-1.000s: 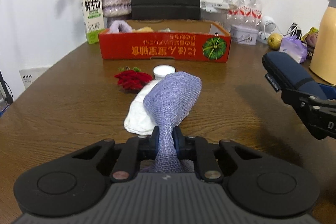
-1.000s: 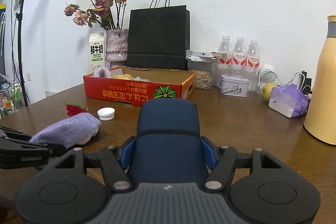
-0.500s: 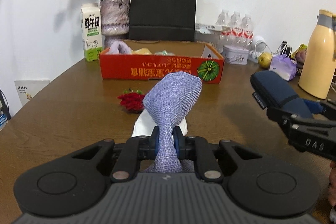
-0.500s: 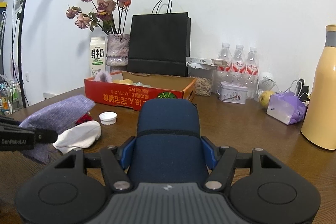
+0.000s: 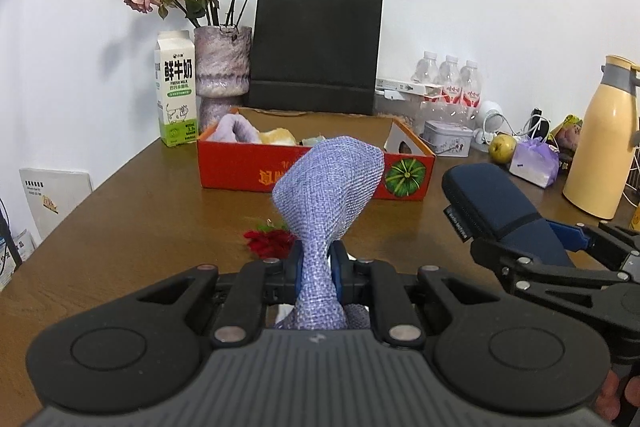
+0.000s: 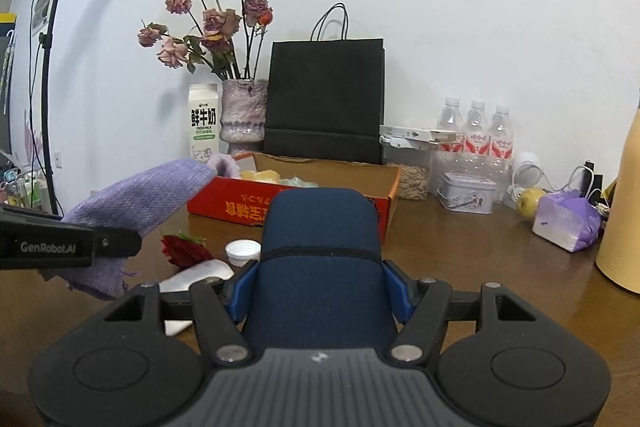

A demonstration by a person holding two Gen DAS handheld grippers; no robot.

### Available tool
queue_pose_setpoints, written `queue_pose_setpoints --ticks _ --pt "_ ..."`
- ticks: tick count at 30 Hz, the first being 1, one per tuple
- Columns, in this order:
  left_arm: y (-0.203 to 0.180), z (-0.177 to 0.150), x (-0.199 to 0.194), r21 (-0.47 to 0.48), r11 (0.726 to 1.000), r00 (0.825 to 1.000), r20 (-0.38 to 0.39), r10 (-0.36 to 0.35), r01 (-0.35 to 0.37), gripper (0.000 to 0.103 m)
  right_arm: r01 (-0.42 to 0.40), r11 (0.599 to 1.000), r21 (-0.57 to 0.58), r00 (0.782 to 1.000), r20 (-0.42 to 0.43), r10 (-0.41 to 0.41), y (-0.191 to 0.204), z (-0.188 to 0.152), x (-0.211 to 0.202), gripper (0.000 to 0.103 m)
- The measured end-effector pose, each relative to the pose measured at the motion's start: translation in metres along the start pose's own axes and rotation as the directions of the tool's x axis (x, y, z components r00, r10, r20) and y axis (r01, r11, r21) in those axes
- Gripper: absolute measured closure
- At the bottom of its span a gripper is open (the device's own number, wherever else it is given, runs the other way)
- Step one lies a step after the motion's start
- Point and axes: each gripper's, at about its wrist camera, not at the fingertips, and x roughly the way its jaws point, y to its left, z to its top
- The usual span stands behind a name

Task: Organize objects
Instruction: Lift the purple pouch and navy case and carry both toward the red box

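The left gripper (image 5: 318, 265) is clamped on a purple cloth (image 5: 326, 187), held above the table (image 5: 140, 219). A blue case (image 6: 320, 267) is gripped by the right gripper (image 6: 320, 291), near the red box (image 6: 224, 201) at the table's far edge.

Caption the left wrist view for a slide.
Left hand-held gripper clamps a lavender cloth above the table, facing the red box.

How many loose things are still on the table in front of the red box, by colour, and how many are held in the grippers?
Red: 1, artificial rose
White: 2, bottle cap, white cloth
Held: 2, purple cloth in left gripper, navy case in right gripper
Total: 5
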Motion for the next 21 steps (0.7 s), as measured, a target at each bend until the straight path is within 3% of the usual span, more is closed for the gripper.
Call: queue_pose_setpoints --ticks 21 --pt "0.043 0.055 0.049 -0.025 0.999 0.999 0.032 -0.020 0.021 0.089 0.017 1.000 0.004 1.000 0.004 -0.017 0.038 0.048 0.058 0.039"
